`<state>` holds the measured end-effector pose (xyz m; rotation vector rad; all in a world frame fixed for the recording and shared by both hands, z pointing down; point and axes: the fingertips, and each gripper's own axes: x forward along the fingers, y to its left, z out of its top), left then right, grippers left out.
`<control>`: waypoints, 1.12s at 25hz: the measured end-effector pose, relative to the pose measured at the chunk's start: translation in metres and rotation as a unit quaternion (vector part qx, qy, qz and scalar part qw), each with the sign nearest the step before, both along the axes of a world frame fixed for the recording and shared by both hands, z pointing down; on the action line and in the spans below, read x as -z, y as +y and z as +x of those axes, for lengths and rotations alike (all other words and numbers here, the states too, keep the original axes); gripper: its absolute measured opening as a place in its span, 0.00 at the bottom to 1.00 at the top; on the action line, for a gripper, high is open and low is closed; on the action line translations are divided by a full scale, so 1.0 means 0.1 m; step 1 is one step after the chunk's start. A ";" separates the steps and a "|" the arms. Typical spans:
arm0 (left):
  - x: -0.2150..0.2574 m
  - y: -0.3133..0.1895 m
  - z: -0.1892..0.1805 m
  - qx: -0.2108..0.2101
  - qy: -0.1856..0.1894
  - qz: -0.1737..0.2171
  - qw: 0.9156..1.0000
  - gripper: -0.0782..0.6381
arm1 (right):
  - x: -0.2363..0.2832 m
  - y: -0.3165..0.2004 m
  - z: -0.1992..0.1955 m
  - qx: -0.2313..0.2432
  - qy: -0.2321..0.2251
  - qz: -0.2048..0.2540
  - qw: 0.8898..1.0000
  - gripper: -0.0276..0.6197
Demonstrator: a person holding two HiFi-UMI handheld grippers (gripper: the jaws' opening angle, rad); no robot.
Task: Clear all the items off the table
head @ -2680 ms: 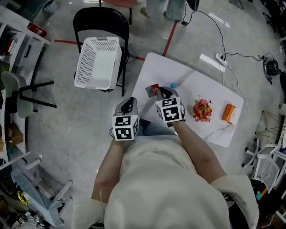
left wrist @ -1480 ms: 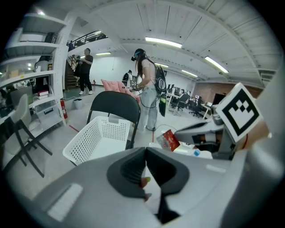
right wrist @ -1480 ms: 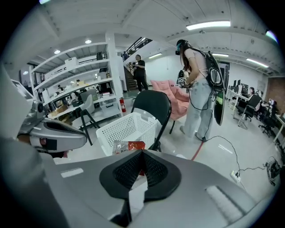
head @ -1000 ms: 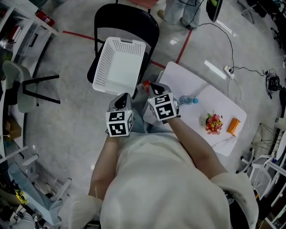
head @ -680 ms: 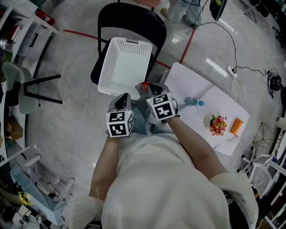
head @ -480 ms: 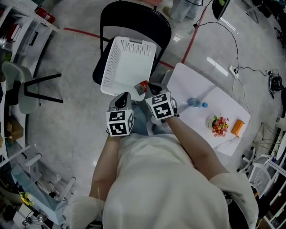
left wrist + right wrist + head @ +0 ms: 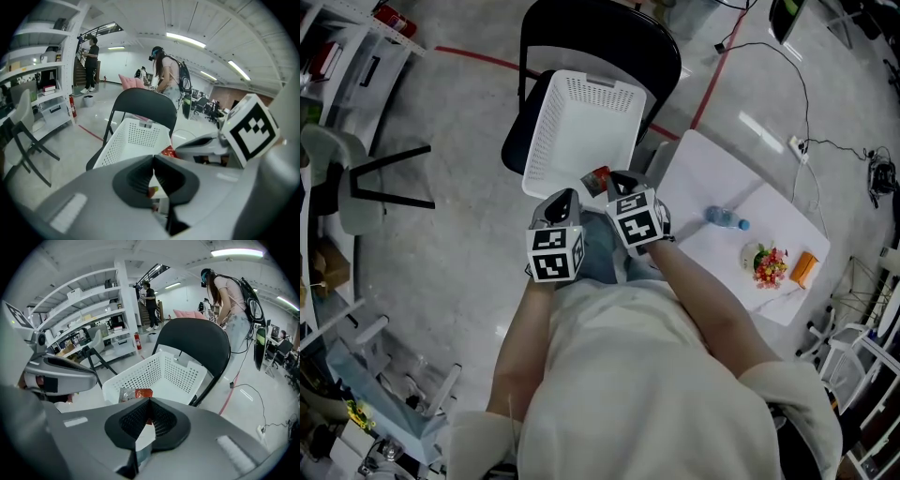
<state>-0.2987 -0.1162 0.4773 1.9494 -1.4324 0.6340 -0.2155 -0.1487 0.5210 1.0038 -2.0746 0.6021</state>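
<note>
step in hand: carrying a packet (image 7: pixel 597 178) to the white basket (image 7: pixel 546 141) on the black folding chair (image 7: pixel 609 37); the drop is not yet made.
right gripper (image 7: pixel 614 185): jaws clenched on the packet, a red and silver sachet pinched by its near edge, the rest sticking out past the tips.
left gripper (image 7: pixel 565 198): jaws together at the tips. I can see nothing gripped. A small coloured speck behind the pads is too small to name.
key relation: in the head view the packet hangs at the basket's near rim, towards its right corner. The open bin lies just beyond and below the right gripper's tips.
axes: the packet lies across the jaws, left to right. The basket's long side runs from near to far.
nearer hand: the right one, which has the load. The left hovers just beside it, left of the packet and outside the rim.
in the way: only the near rim itself. My reading is that the packet needs to pass a little further over it before release, or it may catch the edge and fall to the floor.
left on the table (image 7: pixel 703 178): a bottle (image 7: pixel 727 219), a bunch of coloured pieces (image 7: pixel 769 265) and an orange item (image 7: pixel 804 269), all well to the right.
</note>
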 end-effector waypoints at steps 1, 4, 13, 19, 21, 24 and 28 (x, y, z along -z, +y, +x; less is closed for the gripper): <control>-0.01 -0.01 -0.01 -0.001 0.000 -0.001 1.000 0.12 | -0.02 -0.01 -0.01 0.000 0.001 -0.001 1.000 0.04; -0.03 -0.04 -0.03 -0.001 0.001 -0.002 1.000 0.12 | -0.06 -0.02 -0.04 -0.002 -0.002 -0.010 1.000 0.04; -0.04 -0.04 -0.04 0.001 0.002 -0.004 1.000 0.12 | -0.10 0.03 -0.03 -0.010 -0.007 -0.027 1.000 0.15; -0.03 0.00 -0.04 0.006 0.001 -0.002 1.000 0.12 | -0.06 0.07 0.04 -0.017 -0.005 -0.025 1.000 0.13; -0.02 0.00 -0.03 0.009 0.001 -0.002 1.000 0.12 | -0.04 0.08 0.05 -0.018 -0.006 -0.024 1.000 0.13; -0.01 0.01 -0.03 0.011 0.001 0.000 1.000 0.12 | -0.03 0.09 0.06 -0.017 -0.008 -0.020 1.000 0.12; 0.07 0.03 0.00 0.002 -0.010 0.014 1.000 0.12 | 0.02 0.13 0.08 -0.019 -0.011 -0.019 1.000 0.12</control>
